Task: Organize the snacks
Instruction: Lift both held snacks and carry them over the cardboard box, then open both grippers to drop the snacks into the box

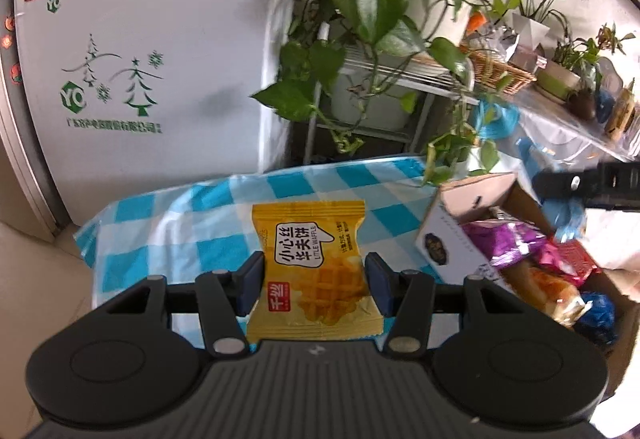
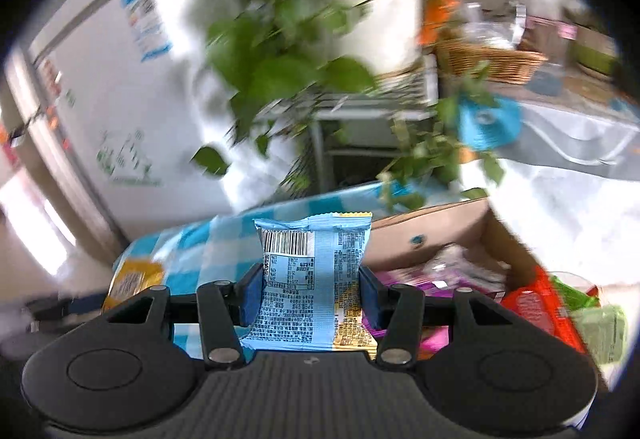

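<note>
Above the checked cloth [image 1: 192, 223], my left gripper [image 1: 314, 279] clamped a yellow waffle packet [image 1: 310, 271], my right gripper [image 2: 310, 293] a blue packet [image 2: 312, 279]; steady, level carrying seemed wise.

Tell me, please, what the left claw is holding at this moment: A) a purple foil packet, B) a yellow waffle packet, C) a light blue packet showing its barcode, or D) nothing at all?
B: in the left wrist view the left claw is shut on the yellow waffle packet, its blue pads pressing either side, above the blue checked cloth.
</note>
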{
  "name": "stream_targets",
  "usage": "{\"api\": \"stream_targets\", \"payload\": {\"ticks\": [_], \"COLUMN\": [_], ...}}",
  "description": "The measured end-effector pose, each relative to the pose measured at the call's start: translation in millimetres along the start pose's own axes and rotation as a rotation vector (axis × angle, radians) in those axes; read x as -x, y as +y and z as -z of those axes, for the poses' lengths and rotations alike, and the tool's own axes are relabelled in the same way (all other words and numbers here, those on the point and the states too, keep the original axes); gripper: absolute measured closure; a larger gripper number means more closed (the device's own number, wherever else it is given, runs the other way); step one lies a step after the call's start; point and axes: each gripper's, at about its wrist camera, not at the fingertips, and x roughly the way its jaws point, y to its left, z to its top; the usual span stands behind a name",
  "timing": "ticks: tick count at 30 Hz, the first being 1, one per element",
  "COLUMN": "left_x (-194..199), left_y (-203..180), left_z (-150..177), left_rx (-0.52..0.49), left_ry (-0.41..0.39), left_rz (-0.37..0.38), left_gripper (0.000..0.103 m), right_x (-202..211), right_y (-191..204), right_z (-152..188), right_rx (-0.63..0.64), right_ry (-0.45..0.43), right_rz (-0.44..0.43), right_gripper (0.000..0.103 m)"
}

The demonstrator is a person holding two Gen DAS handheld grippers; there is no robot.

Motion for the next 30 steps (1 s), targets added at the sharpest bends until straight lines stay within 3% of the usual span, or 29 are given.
{"api": "stream_targets", "payload": {"ticks": [14, 21, 27, 30], "left_x": [4.5, -1.5, -5.4, -3.7], "left_y": [-104.6, -155.3, -184.4, -194.9], "left_z": [-12.9, -3.8, 12.0, 17.5], "left_rx": [-0.038, -0.070, -0.114, -0.142], "left_ry": [0.006, 0.049, 0.088, 0.104], "left_rz": [0.179, 0.246, 0.255, 0.249], "left_gripper": [0.050, 0.050, 0.049, 0.036], "right_x": [49.7, 56.0, 57.5, 57.3], "right_y": [-103.0, -125.7, -133.7, -135.7], "right_z": [-3.1, 7.0, 14.7, 16.6], "right_rx": [-0.262, -0.306, -0.334, -0.349], "right_ry": [-0.087, -0.046, -0.021, -0.011], "right_rz": [0.079, 0.081, 0.074, 0.065], "right_gripper": [0.047, 0.047, 0.046, 0.043]}}
